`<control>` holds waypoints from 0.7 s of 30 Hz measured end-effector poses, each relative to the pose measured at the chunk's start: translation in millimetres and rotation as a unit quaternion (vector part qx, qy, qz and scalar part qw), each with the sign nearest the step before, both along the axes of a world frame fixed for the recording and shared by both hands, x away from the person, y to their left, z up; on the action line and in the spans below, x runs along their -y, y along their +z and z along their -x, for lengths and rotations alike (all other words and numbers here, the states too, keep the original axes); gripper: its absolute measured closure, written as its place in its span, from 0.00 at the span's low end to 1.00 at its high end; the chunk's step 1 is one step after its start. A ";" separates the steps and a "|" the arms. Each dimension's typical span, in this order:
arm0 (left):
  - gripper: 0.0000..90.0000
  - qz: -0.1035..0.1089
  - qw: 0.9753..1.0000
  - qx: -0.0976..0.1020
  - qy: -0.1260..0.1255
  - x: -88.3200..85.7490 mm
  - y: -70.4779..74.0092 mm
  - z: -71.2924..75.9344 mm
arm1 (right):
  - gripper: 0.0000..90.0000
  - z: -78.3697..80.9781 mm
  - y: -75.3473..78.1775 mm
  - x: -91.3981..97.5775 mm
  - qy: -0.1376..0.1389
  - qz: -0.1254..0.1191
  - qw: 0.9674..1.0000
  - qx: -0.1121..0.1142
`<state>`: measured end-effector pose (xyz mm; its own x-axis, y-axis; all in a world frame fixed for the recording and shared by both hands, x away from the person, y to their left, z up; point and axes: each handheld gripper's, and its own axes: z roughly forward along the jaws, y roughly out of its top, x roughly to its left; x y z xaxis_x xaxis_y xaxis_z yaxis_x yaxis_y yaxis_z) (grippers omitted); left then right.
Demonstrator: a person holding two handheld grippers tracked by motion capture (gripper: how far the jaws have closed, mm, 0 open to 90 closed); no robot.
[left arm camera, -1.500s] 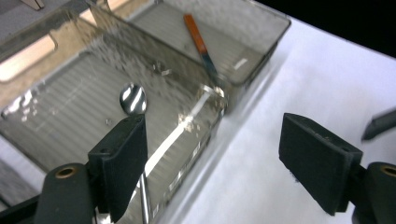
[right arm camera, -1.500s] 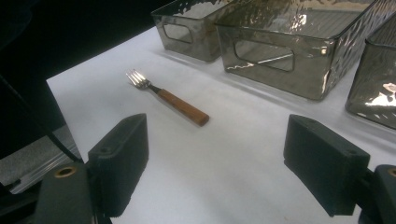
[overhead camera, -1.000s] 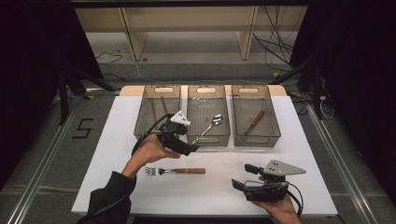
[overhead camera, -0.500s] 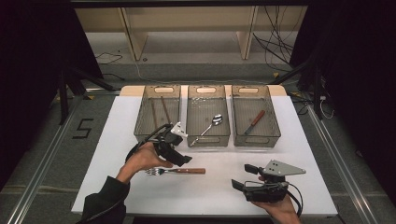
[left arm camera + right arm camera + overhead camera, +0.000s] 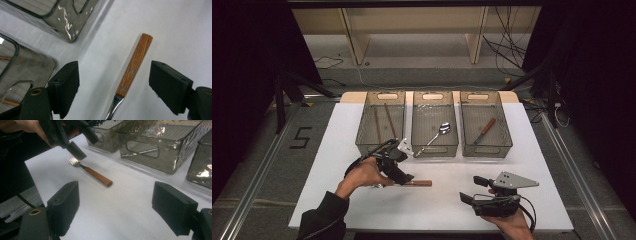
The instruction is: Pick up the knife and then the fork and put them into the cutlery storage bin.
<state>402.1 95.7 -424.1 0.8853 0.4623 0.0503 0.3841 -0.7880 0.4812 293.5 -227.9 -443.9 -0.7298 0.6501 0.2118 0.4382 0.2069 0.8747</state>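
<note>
A: Location of the fork (image 5: 132, 70)?

B: Flat on the white desk (image 5: 532, 165), in front of the three clear bins (image 5: 434, 145), wooden handle between the left claw's (image 5: 113, 87) jaws.

A: Left claw state?

B: Jaws spread wide, either side of the handle, no contact.

A: Right claw (image 5: 116, 207)?

B: Open, empty, low over the desk, well apart from the fork.
</note>
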 end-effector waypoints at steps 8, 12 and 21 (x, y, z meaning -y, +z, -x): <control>0.28 -0.032 0.999 -0.007 -0.012 3.3 -8.4 2.5 | 0.26 0.2 0.1 -0.4 0.000 0.000 1.000 0.000; 0.29 -0.045 0.999 -0.007 -0.015 4.0 -13.6 3.4 | 0.26 0.1 0.1 -0.2 0.000 0.000 1.000 0.000; 0.37 -0.074 0.996 -0.016 -0.041 8.9 -25.0 4.1 | 0.26 -0.1 0.0 -0.3 0.000 0.001 1.000 0.000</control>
